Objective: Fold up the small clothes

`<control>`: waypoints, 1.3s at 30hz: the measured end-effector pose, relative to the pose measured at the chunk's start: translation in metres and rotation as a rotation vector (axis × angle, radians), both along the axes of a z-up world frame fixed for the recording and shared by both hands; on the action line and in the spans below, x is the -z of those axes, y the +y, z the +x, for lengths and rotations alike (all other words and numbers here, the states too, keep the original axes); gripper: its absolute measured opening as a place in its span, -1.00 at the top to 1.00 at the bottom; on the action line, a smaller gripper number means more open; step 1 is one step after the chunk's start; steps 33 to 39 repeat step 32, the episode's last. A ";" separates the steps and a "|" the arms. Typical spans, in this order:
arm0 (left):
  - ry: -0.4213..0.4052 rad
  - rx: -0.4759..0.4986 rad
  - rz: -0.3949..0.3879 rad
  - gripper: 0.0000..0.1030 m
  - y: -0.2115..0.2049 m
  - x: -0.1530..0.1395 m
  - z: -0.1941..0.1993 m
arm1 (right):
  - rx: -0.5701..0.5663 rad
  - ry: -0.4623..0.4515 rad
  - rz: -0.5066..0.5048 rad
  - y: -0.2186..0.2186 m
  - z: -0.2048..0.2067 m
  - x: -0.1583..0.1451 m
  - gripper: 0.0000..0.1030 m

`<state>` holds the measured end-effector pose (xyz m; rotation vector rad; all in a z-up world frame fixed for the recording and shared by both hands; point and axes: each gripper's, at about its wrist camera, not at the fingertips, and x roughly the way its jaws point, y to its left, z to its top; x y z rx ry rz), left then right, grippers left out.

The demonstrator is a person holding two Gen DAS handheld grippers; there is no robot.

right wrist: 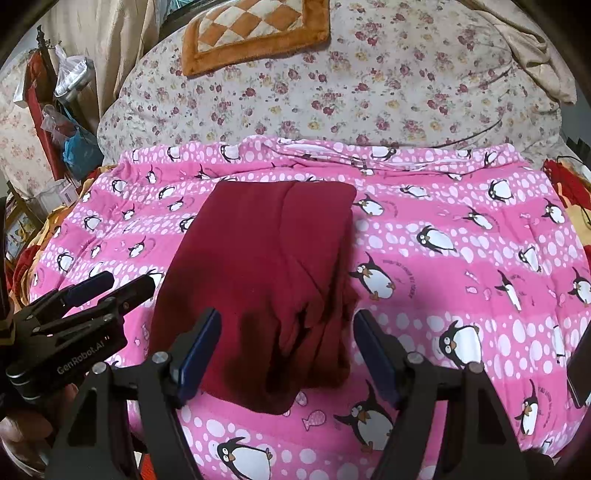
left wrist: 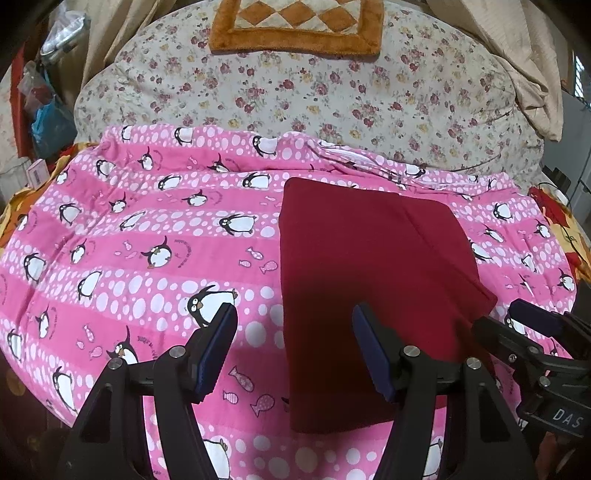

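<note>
A home bedroom: penguin-print bedspread (left wrist: 147, 236), floral quilt (left wrist: 332, 99), curtain (right wrist: 110, 33).

Bed (right wrist: 461, 92): covered at the far end by a cream quilt printed with small red and yellow flowers. An orange-bordered checked cushion (right wrist: 255, 33) lies on that quilt at its far edge. Over the near part a pink sheet (left wrist: 147, 229) with white dots, penguins and fish is spread, rumpled along its far edge. A dark red folded garment (right wrist: 266, 266) lies flat on the pink sheet, its long side running away from the cameras.
</note>
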<state>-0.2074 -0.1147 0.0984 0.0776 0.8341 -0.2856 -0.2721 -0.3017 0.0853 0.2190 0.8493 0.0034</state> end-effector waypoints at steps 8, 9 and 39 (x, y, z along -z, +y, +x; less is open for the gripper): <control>0.008 0.001 0.003 0.13 0.000 0.004 0.004 | -0.004 0.021 0.006 -0.001 0.008 0.005 -0.50; 0.010 0.001 0.003 0.13 -0.001 0.005 0.005 | -0.004 0.022 0.006 -0.001 0.008 0.006 -0.50; 0.039 0.026 -0.010 0.13 -0.006 0.016 0.021 | -0.010 0.053 0.020 -0.002 0.024 0.017 -0.50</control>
